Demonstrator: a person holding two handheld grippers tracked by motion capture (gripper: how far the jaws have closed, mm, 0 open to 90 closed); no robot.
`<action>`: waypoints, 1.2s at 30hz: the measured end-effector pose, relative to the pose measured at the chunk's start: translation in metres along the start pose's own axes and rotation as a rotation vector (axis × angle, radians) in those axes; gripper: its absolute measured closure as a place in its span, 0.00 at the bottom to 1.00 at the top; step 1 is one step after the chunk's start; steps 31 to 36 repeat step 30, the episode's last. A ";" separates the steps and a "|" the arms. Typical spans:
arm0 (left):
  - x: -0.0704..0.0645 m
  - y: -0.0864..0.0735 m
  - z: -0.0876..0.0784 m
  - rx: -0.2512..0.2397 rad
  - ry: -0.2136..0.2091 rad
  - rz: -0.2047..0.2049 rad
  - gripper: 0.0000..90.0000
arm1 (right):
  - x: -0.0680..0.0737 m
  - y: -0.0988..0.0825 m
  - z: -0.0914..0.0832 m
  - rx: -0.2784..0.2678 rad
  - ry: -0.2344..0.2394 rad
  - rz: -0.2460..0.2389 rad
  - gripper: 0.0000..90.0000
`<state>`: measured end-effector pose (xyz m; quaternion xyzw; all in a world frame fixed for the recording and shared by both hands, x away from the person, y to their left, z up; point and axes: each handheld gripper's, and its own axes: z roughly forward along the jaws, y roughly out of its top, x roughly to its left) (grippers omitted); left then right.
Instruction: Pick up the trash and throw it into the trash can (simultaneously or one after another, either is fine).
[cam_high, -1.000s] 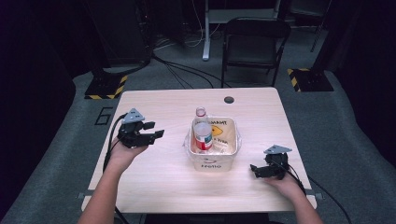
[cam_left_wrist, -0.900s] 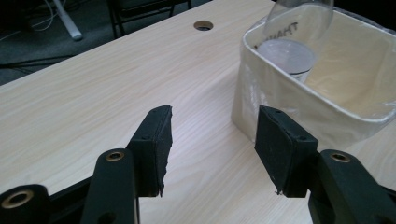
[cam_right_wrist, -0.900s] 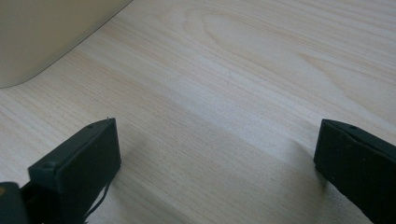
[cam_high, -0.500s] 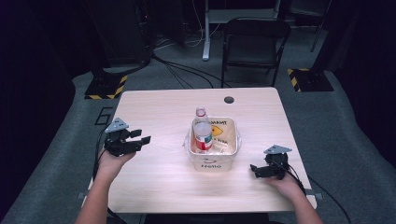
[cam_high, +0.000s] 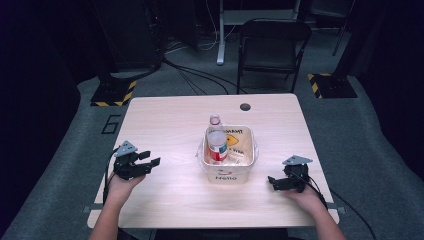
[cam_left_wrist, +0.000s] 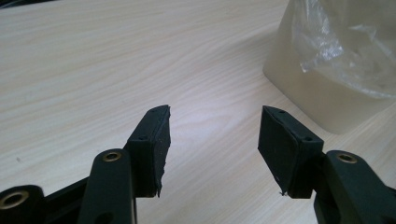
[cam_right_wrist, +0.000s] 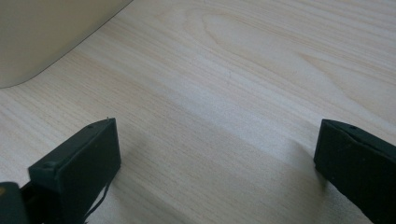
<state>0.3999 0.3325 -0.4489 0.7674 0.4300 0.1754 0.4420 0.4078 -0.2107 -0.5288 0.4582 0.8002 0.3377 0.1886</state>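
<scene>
A white bin (cam_high: 227, 177) with a clear plastic liner stands mid-table. In it are an upright clear bottle with a red label (cam_high: 216, 142) and some yellow packaging (cam_high: 235, 140). My left gripper (cam_high: 149, 160) sits low over the table, left of the bin and pointing toward it. Its jaws have just been opening, and in the left gripper view the gripper (cam_left_wrist: 214, 126) has only bare wood between its pads, with the bin wall (cam_left_wrist: 317, 93) at upper right. My right gripper (cam_high: 272, 181) rests right of the bin, its jaws (cam_right_wrist: 215, 135) wide apart over bare table.
A round cable hole (cam_high: 245, 106) lies near the table's far edge. Behind the table a black chair (cam_high: 272, 47) stands on dark floor with cables and yellow-black striped bases (cam_high: 112, 92). The bin corner (cam_right_wrist: 42, 32) is close at the upper left in the right gripper view.
My left hand has come down and moved left toward the near side of the table, away from the bin, with its jaws a little wider apart. The right hand has stayed put.
</scene>
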 end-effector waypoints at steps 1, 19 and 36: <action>0.000 0.000 0.000 0.000 0.000 0.000 0.47 | 0.000 0.000 0.000 0.000 0.000 0.001 0.00; 0.010 -0.047 0.012 0.034 -0.003 -0.053 0.45 | 0.000 0.000 0.000 0.000 0.000 0.000 0.00; 0.020 -0.060 0.016 0.066 0.045 -0.095 0.45 | 0.000 0.000 0.000 0.000 0.000 0.000 0.00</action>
